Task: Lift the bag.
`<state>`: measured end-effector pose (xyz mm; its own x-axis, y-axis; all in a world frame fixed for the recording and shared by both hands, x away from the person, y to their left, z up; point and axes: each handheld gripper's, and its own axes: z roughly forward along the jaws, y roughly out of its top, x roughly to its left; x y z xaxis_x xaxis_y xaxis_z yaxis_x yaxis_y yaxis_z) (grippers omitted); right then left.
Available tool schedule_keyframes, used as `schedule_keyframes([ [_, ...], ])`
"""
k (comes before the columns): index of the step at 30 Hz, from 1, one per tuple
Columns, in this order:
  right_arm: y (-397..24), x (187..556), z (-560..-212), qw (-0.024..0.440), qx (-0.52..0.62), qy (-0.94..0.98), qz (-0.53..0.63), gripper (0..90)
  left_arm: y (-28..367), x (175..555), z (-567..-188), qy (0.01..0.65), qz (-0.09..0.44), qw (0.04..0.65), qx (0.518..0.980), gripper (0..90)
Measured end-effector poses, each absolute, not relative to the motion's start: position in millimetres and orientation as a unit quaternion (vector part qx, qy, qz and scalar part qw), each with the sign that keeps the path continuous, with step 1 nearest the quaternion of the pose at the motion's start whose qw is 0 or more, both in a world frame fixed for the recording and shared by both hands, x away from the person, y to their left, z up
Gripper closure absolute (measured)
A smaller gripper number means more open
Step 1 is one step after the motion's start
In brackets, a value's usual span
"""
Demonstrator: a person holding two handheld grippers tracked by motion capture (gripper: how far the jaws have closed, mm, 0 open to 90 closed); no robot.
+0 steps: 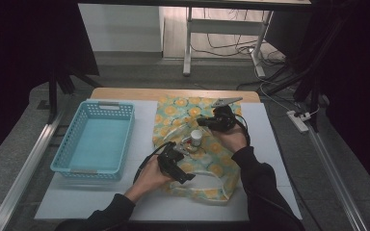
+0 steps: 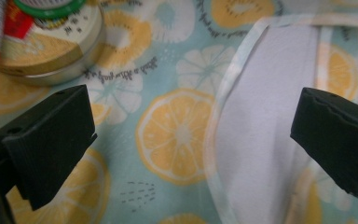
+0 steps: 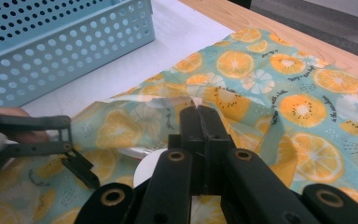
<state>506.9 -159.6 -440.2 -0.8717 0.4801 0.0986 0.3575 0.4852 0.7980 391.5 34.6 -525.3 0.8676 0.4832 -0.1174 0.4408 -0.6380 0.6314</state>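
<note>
- Right now, a cloth bag (image 1: pixel 200 144) with orange slices printed on it is spread flat in the middle of the white mat (image 1: pixel 274 159) on the table.
- An edge of the cloth bag is pinched and lifted by the right gripper (image 3: pixel 199 114), whose jaws are pressed tight together on the fabric.
- A small round tin (image 2: pixel 46 51) with a green ring on its lid is seen lying on the bag, just beside the pinched edge.
- The left gripper (image 2: pixel 191 135) is held low over the bag, close to its pale trimmed opening (image 2: pixel 261 121).
- Its jaws are spread wide apart, and nothing is held between them.
- A light blue basket (image 1: pixel 96 139) with little holes is set on the mat to the left of the bag, near it but not touching.
- The wooden table edge (image 1: pixel 173 93) is seen past the far end of the mat.
</note>
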Motion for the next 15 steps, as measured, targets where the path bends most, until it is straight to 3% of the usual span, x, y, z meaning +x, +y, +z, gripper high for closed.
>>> schedule_keyframes([
  [10, -160.4, 506.9, -442.7, 0.068, 0.244, 0.859, 0.445, 90.0, 24.0, 396.3, -535.0, 0.251, 0.062, 0.309, 0.915, 2.4],
  [15, -161.7, 507.0, -444.0, 0.068, 0.245, 0.859, 0.445, 90.0, 24.5, 398.5, -531.9, 0.239, 0.060, 0.309, 0.919, 13.1],
])
